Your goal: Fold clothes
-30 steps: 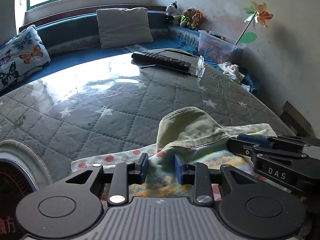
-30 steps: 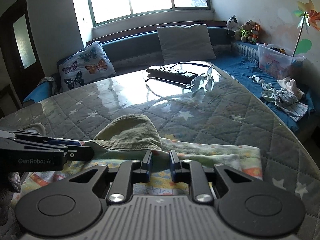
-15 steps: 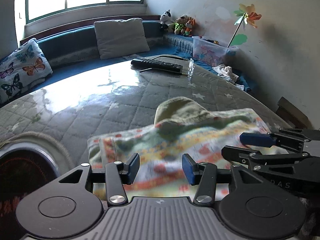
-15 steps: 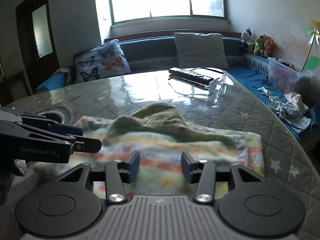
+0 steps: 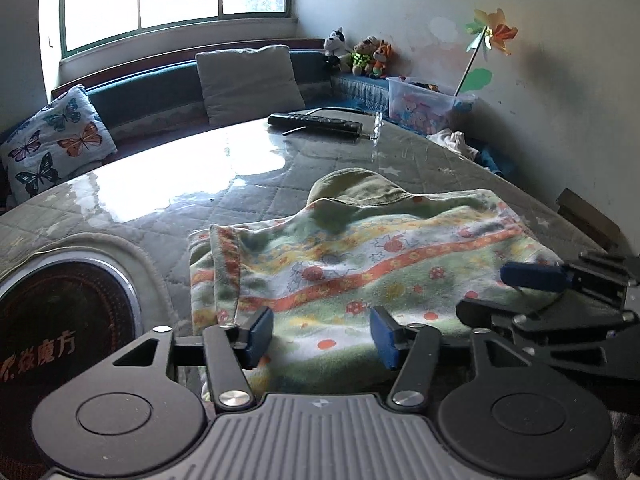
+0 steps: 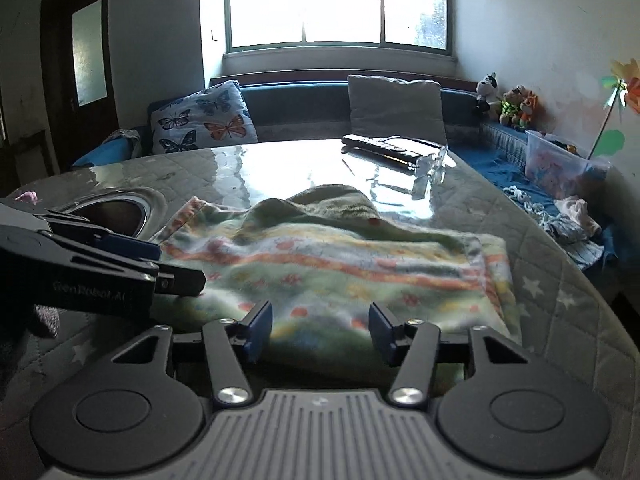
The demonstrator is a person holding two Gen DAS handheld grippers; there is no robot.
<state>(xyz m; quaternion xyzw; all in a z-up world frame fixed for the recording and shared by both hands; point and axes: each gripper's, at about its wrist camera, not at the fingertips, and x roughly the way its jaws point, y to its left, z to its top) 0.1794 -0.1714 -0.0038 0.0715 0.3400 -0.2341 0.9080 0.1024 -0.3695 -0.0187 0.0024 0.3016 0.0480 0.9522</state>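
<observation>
A small garment [image 5: 360, 264] of pale green fleece with orange and yellow bands lies folded on the quilted table, an olive hood [image 5: 356, 188] poking out at its far side. My left gripper [image 5: 320, 336] hovers at the garment's near edge, jaws opening, blue pads apart and off the cloth. In the right wrist view the same garment [image 6: 340, 264] spreads in front of my right gripper [image 6: 320, 330], whose jaws are also opening and grip nothing. The right gripper's fingers [image 5: 532, 276] show at the right of the left wrist view; the left gripper's fingers [image 6: 128, 250] at the left of the right one.
A round stove recess [image 5: 68, 312] is set into the table [image 5: 132, 184] left of the garment. A black remote [image 5: 316, 122] and clear glasses [image 6: 430, 170] lie at the far side. Cushions [image 5: 248, 78], plush toys [image 5: 360, 54] and a plastic box [image 5: 424, 104] line the bench beyond.
Both grippers have let go of the garment, opened and drawn back toward me. The garment, earlier mostly hidden under the fingers, now lies flat in full view.
</observation>
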